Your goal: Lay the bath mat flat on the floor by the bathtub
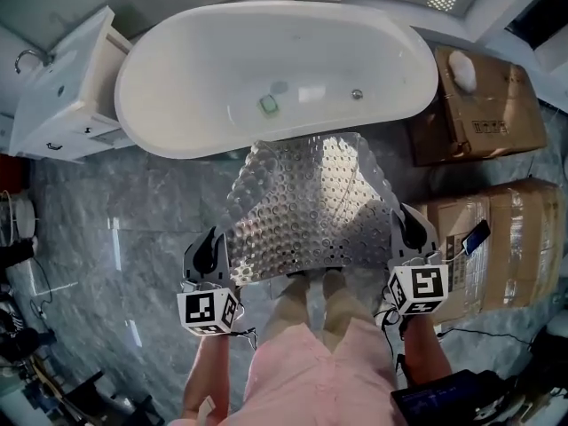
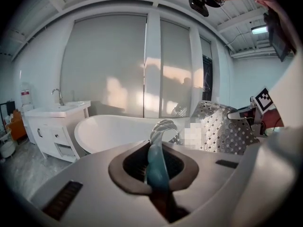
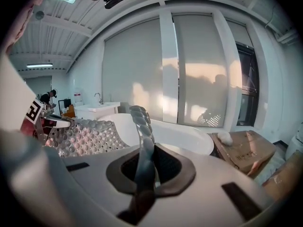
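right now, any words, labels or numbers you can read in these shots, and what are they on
No text can be read.
Upper cardboard box: dark print, too small to read.
White bottle: red label, blurred.
Left gripper and right gripper: square marker patterns only, no words.

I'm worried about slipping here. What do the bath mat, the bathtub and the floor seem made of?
Bath mat: likely clear flexible plastic or vinyl; see-through, covered in round bumps, bending as it hangs. Bathtub: glossy white, probably acrylic or enamel; smooth, with highlights. Floor: polished grey marble-look tile or stone, veined and reflective.
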